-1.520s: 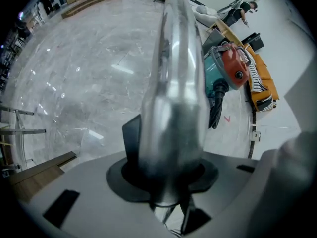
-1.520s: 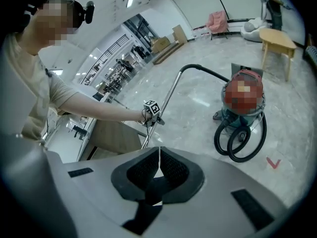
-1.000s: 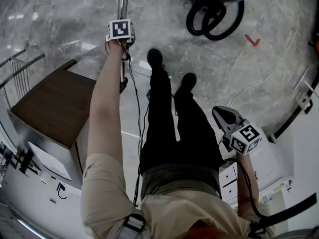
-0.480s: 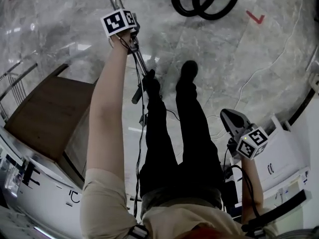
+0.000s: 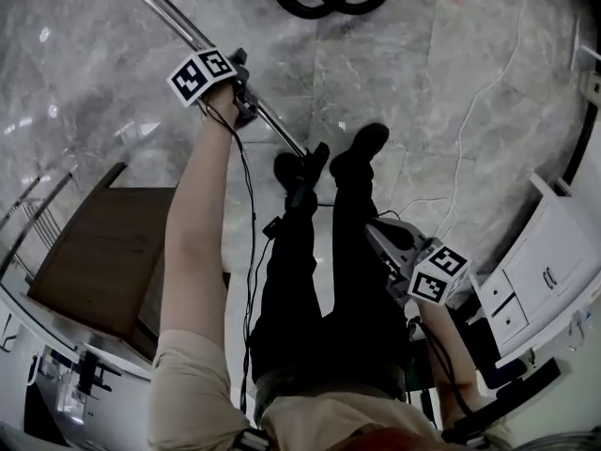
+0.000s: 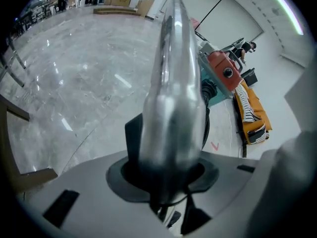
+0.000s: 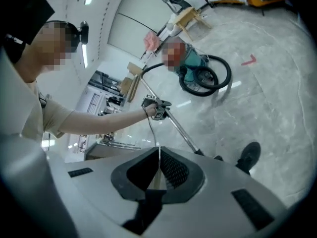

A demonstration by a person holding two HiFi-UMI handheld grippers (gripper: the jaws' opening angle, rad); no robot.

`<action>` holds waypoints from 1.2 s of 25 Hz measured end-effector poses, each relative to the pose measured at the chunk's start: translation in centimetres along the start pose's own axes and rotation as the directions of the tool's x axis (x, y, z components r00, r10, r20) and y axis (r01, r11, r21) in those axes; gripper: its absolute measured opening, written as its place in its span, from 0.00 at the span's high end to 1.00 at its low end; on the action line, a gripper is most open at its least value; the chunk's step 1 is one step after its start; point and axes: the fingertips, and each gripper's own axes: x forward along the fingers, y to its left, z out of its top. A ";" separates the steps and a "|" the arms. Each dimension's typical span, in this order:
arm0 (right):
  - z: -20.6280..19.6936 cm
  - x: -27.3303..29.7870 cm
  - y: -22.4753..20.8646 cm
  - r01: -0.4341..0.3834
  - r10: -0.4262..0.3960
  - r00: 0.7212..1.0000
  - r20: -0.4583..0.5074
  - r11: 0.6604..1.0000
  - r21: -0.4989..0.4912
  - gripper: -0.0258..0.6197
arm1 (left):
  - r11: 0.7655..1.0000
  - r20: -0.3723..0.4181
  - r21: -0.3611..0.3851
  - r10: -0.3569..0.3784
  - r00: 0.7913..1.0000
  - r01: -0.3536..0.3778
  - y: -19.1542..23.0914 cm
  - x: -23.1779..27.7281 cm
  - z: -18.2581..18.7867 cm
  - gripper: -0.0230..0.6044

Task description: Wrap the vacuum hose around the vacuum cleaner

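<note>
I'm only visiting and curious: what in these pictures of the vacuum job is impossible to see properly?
- Head view: the vacuum cleaner's body is out of frame. Only its hose loops show, cut off by the top edge.
- Left gripper view: the metal wand clamped in the left gripper fills the middle and hides part of the vacuum cleaner.
- Right gripper view: the vacuum cleaner is small and partly under a mosaic patch.

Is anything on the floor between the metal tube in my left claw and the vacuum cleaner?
Nothing visible: only bare marble floor lies between the metal tube and the vacuum cleaner.
</note>
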 end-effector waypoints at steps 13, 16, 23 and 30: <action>-3.2 3.2 0.4 -0.204 0.191 0.978 0.084 0.959 0.198 0.94 | 0.932 0.040 -0.328 -0.152 0.988 0.156 -9.6 4.4 -7.5 0.72; -1.5 0.1 -2.8 -0.179 0.138 0.972 0.191 0.958 0.223 0.94 | 0.910 0.008 -0.379 -0.178 0.984 0.168 -12.9 5.1 -10.9 0.72; 1.8 -5.2 -10.5 -0.343 0.152 0.908 0.390 0.804 0.485 0.94 | 0.881 -0.006 -0.431 -0.221 0.975 0.197 -20.4 2.0 -15.8 0.72; 7.9 -7.9 -18.7 -0.539 -0.140 0.696 0.705 0.546 0.641 0.39 | 0.810 -0.008 -0.514 -0.333 0.943 0.282 -24.0 0.4 -16.9 0.72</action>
